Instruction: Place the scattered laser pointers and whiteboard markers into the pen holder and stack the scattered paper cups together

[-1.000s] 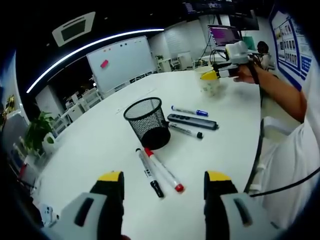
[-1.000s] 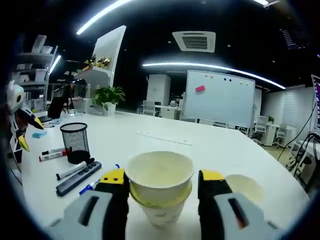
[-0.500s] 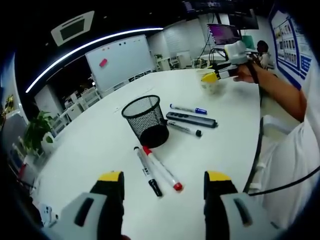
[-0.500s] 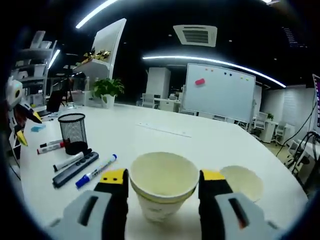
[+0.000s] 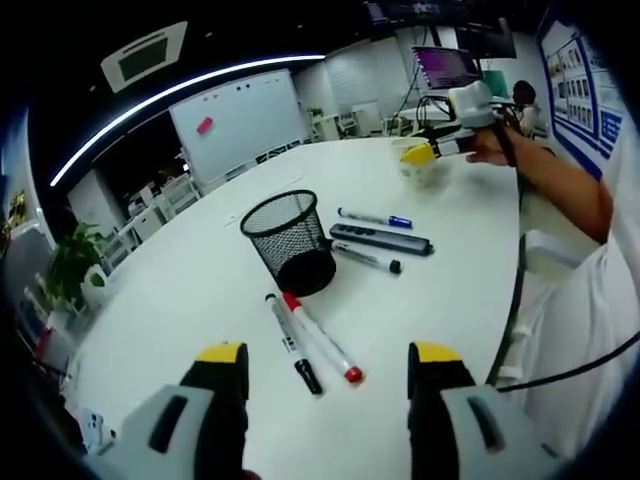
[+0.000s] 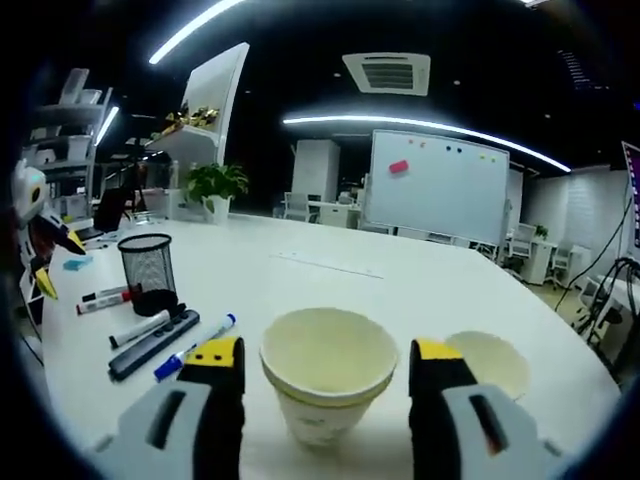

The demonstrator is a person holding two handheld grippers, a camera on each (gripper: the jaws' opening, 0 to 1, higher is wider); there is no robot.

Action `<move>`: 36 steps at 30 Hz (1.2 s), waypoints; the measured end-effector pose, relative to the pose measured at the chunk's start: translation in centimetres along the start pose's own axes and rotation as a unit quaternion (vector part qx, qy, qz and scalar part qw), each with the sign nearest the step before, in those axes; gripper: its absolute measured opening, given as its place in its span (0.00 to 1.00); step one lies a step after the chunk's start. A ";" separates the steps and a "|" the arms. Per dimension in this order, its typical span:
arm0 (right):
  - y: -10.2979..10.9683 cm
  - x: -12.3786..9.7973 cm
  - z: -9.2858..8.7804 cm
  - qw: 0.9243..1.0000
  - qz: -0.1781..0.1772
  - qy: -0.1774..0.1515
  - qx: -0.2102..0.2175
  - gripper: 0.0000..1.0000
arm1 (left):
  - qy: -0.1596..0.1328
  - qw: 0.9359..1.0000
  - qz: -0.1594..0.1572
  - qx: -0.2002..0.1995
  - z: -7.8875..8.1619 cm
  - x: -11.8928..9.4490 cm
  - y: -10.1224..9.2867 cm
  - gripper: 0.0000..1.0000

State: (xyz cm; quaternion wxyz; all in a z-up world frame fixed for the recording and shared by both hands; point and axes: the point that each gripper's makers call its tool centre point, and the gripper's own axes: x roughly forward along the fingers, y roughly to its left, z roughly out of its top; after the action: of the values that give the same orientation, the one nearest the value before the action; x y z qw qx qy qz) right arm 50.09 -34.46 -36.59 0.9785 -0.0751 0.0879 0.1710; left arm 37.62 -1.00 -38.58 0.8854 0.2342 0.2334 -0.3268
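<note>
One paper cup (image 6: 487, 362) half behind right jaw.

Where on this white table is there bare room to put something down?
The table lies bare beyond the mesh pen holder, toward the whiteboard. It is crowded beside the holder: two markers in front, then another marker, a black pointer and a blue-capped marker. More bare surface spreads behind the stacked cups.

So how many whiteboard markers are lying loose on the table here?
4: a black-capped marker and a red-capped one in front of the pen holder, another black-capped one and a blue-capped one flanking the laser pointer.
</note>
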 end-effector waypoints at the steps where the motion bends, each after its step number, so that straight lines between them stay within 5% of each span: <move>1: 0.1 0.0 0.2 1.000 0.003 -0.007 0.002 0.67 | -0.001 1.000 -0.001 0.000 0.0 0.0 0.0 0.65; 11: 1.8 -0.3 2.1 0.998 0.032 -0.048 -0.005 0.68 | -0.007 1.000 -0.001 0.002 0.3 0.0 0.0 0.65; 24: 2.0 -1.1 4.2 0.994 0.028 -0.104 -0.018 0.71 | -0.001 1.000 -0.005 0.004 0.0 0.1 -0.2 0.65; 36: 0.2 -1.0 5.0 0.992 0.010 -0.122 -0.004 0.71 | -0.001 1.000 0.002 0.005 0.1 -0.2 0.2 0.65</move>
State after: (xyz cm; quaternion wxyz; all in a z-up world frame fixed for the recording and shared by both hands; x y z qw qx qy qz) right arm 49.87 -33.69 -31.52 0.9798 -0.0571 -0.0325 0.1889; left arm 37.66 -0.85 -38.33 0.8852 0.2386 0.2306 -0.3261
